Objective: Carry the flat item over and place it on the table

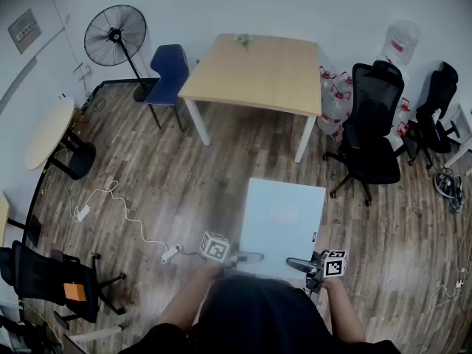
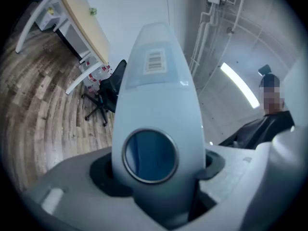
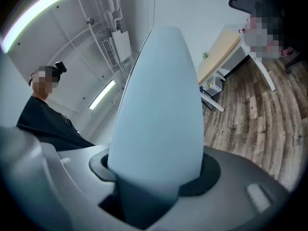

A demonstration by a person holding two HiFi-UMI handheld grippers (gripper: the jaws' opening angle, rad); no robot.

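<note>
Your left hand-held gripper (image 1: 249, 257) and right hand-held gripper (image 1: 296, 263) pinch only the board's (image 1: 284, 214) near edge. It could droop and slip before reaching the surface (image 1: 258, 72).

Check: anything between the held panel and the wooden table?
Head view shows only bare plank floor between the panel and the table; the black chair stands aside, right.

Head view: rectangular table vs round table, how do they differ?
The rectangular table has straight edges and white legs; the round table has a curved edge and a dark base. The rectangular table stands straight ahead, with a small green thing at its far edge; the round table sits off to the left. Both have light wood-coloured tops.
</note>
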